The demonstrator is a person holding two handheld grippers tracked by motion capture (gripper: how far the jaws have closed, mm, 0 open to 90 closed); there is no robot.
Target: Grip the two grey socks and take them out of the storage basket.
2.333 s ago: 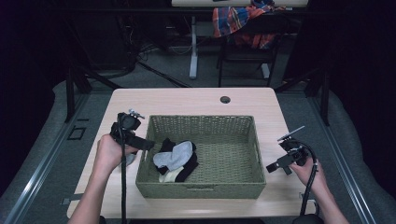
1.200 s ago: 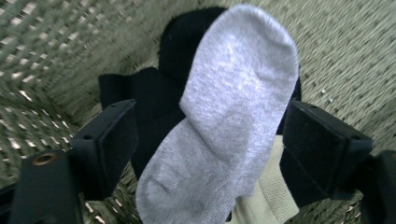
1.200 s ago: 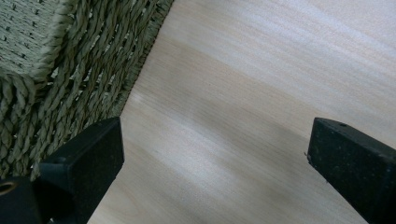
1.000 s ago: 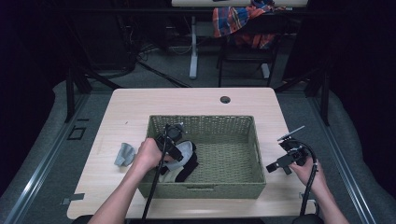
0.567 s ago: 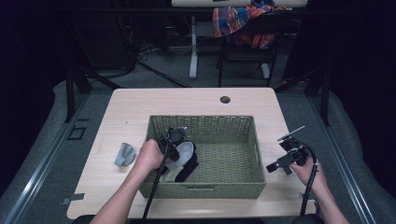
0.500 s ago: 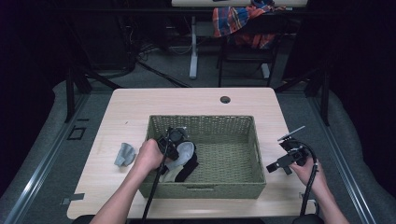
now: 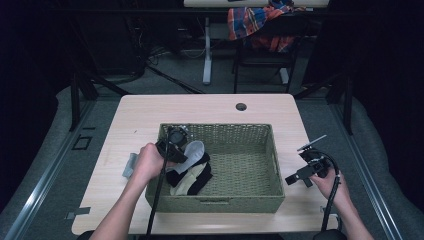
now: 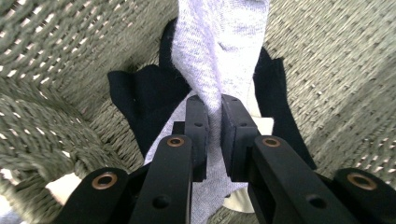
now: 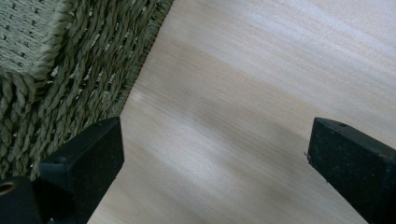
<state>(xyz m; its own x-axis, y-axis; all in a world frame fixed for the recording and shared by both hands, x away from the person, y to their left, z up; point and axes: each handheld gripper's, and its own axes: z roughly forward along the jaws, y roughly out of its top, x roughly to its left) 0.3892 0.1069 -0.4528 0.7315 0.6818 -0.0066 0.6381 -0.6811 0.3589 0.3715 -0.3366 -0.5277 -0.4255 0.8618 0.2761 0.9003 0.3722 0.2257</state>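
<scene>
The left gripper [image 8: 214, 116] is seen inside the basket [image 7: 270, 150], near its left wall, with its jaws having just been closing and now pinched tight on a light grey sock [image 8: 219, 42]; the fabric is held between the pads and drapes away from them. In the high view the same sock [image 7: 191, 151] is seen at the left gripper [image 7: 176, 142], partly lifted above the pile of black socks [image 7: 200, 181] and a cream sock [image 7: 186, 182] left in the left half of the basket. One grey sock [image 7: 130, 165] is already laid on the table [image 7: 210, 107] just left of the basket. The right gripper [image 7: 300, 176] is held over the table just right of the basket, jaws wide apart, nothing between them. Step judged in hand: the grasped sock is being taken out of the basket. Next move, as judged: the sock is to be raised until its trailing end is clear of the basket's left rim, then carried leftward and set down by the grey sock. Risk noted: the black socks below may be dragged along.
</scene>
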